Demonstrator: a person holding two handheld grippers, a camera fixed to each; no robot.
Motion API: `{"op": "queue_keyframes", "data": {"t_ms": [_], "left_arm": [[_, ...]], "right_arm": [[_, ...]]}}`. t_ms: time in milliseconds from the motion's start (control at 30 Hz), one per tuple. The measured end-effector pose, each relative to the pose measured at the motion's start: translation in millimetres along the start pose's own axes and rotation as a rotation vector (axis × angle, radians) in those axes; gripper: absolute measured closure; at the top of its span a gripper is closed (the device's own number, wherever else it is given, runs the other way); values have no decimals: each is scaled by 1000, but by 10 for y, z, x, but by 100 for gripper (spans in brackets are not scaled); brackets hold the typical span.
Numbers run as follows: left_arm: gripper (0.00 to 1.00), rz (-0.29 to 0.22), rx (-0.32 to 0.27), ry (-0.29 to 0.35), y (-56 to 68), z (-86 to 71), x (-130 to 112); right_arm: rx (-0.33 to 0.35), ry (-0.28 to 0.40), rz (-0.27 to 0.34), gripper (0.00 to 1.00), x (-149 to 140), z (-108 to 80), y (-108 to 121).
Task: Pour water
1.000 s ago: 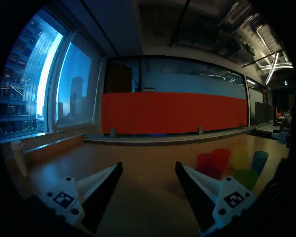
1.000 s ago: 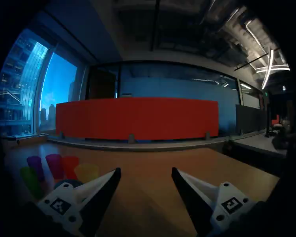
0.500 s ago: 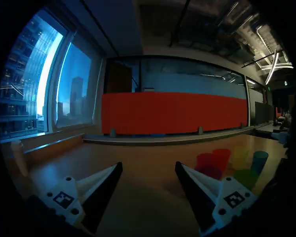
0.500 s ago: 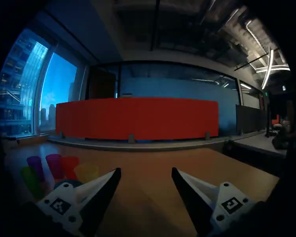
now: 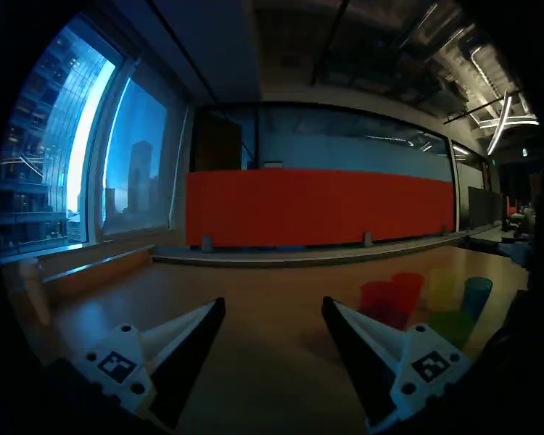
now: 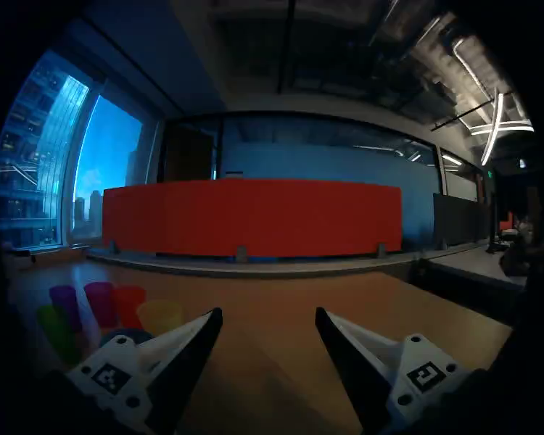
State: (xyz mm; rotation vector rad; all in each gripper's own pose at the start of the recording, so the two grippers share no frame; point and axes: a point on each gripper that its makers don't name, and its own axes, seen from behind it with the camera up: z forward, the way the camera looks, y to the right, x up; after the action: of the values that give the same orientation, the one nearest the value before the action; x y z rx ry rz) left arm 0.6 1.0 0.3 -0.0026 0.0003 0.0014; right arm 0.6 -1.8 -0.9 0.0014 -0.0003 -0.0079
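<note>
In the left gripper view a cluster of coloured plastic cups stands on the wooden table to the right: a red cup (image 5: pixel 406 289), a yellow cup (image 5: pixel 442 288), a teal cup (image 5: pixel 477 296) and a green cup (image 5: pixel 451 325). My left gripper (image 5: pixel 273 307) is open and empty, left of the cups. In the right gripper view the same cups stand at the left: a purple cup (image 6: pixel 66 304), a magenta cup (image 6: pixel 101 303), a red cup (image 6: pixel 129 303), a yellow cup (image 6: pixel 158 316) and a green cup (image 6: pixel 57 332). My right gripper (image 6: pixel 268 316) is open and empty, to their right.
The wooden table (image 5: pixel 272 304) runs to a red divider panel (image 5: pixel 315 206) at its far edge. Large windows (image 5: pixel 62 167) fill the left wall. A pale upright object (image 5: pixel 34 288) stands near the table's left edge. Another desk (image 6: pixel 482 264) lies to the right.
</note>
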Motion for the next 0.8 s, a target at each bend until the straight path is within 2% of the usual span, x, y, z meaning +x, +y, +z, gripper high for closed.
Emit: {"op": "queue_keyframes", "data": {"t_ms": [167,367,567,800], "left_arm": [[1,1,5,0,-11,6,0],[1,10,-5,-1,44,6,117],[1,-11,-31,-29,134,-15,204],[1,-15,-65,-79,236,-34,195]], "right_arm": [[7,-10,-11,1,12,-5,-6],[12,0,-35,1,181,-7,10],[16,-9,-16,1,335,-17,63],[10,-27,24,1,459,-50,189]]}}
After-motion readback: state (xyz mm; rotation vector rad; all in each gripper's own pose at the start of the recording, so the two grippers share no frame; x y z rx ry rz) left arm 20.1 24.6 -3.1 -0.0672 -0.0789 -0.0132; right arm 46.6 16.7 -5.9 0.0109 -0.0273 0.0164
